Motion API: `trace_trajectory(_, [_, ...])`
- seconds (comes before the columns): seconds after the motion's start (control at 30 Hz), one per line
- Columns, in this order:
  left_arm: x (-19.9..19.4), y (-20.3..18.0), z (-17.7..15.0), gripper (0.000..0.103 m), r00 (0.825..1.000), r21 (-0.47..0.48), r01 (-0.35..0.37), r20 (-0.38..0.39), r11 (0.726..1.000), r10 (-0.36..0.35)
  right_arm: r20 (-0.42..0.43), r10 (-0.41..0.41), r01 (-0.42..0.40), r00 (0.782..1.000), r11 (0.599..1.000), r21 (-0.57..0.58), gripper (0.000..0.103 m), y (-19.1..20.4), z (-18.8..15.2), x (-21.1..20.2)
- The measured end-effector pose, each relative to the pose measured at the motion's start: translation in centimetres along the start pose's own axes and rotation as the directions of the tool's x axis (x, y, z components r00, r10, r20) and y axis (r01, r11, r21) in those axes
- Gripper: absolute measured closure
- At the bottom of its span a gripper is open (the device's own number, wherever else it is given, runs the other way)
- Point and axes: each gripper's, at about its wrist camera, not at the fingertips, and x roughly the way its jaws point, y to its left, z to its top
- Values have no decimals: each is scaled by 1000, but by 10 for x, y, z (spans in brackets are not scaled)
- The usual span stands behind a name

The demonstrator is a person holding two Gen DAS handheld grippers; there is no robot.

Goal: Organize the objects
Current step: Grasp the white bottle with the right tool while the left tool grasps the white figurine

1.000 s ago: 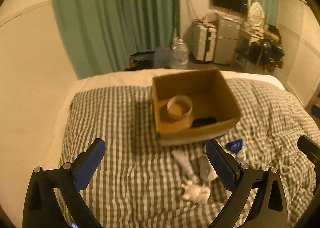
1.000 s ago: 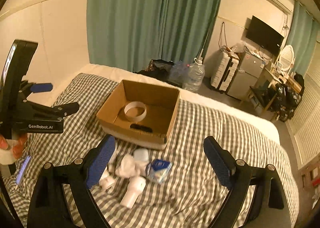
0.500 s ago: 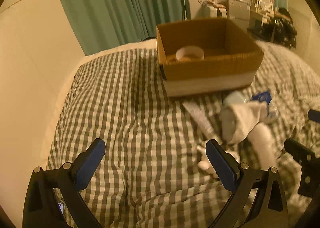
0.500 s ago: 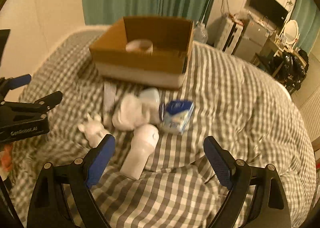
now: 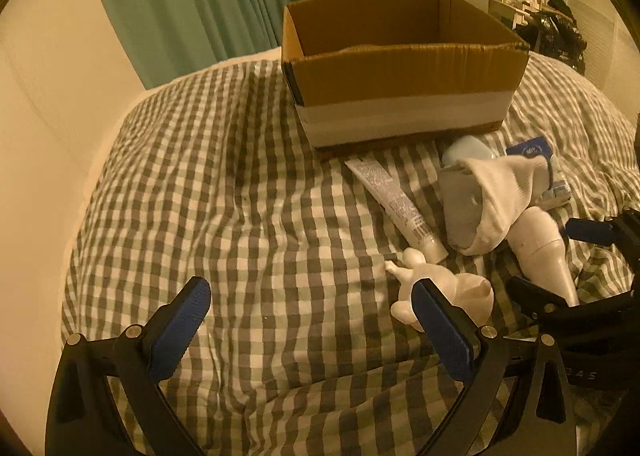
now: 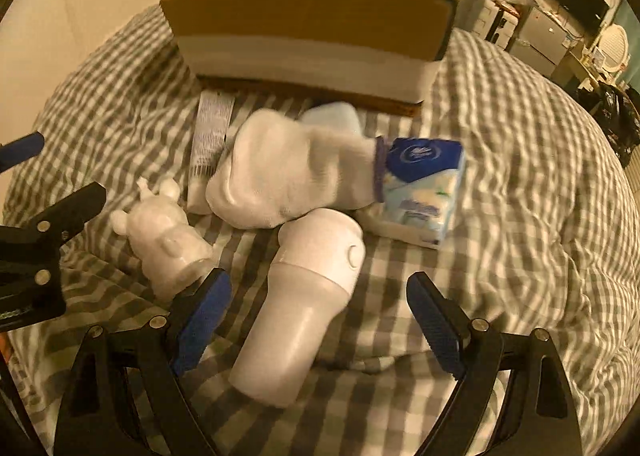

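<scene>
Both grippers are being brought down from a high view over the bed toward the loose things in front of the open brown cardboard box [image 6: 312, 12], whose inside was seen a second ago and is now being hidden behind its near wall; from this a pick is judged to be starting, with nothing from the pile yet moved into the box. The right gripper [image 6: 318, 316] is being held with its blue-padded jaws wide apart and empty, and the white tapered plastic bottle [image 6: 300, 316] is lying on the grey-and-white checked duvet [image 6: 520, 176] directly between them, its narrow end toward the camera. It is not being touched by either pad as far as can be told. A white sock [image 6: 292, 172] is resting against the bottle's far end, with a blue tissue packet [image 6: 420, 180] just beside it, a white squeeze tube [image 6: 208, 136] to its left and a small white animal figure [image 6: 164, 240] near the left pad. The left gripper [image 5: 312, 332] is likewise being held spread and empty above bare duvet, with the figure partly behind its right pad. The box is standing toward the far edge of the bed, just beyond the pile.
</scene>
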Motion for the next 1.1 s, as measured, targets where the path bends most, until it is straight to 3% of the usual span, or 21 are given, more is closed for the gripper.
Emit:
trace_trajectory(0.13, [9,-2,-4,0,999,-2,11,-35,1000,-11,-16,-12,11,1000,1000,-25,23,5,-2,9])
trace_trajectory(0.3, [9,-8,-6,0,999,18,18,-37,1000,-17,6,-46,46,999,997,-62,51,6,-7,6])
trace_trajectory(0.4, [9,-14,-7,0,999,42,25,-38,999,-23,32,-44,46,999,997,-60,59,2,-9,0])
trace_trajectory(0.57, [11,-33,-8,0,998,118,49,-38,992,-45,72,5,-4,997,1000,-16,59,-12,-12,-13])
trace_trajectory(0.7, [8,-48,-6,0,994,172,110,-25,979,-107,116,24,-26,993,1000,17,59,-26,-12,-26])
trace_trajectory(0.97, [19,-87,-1,0,980,289,198,-64,936,-188,131,2,-10,991,998,58,59,-45,-9,-30])
trace_trajectory(1.07, [25,-90,6,1,973,286,231,-74,930,-219,126,1,-9,992,998,65,59,-46,-11,-28])
trace_trajectory(1.1, [27,-89,8,6,969,277,249,-75,928,-237,125,0,-8,992,998,65,59,-46,-11,-27])
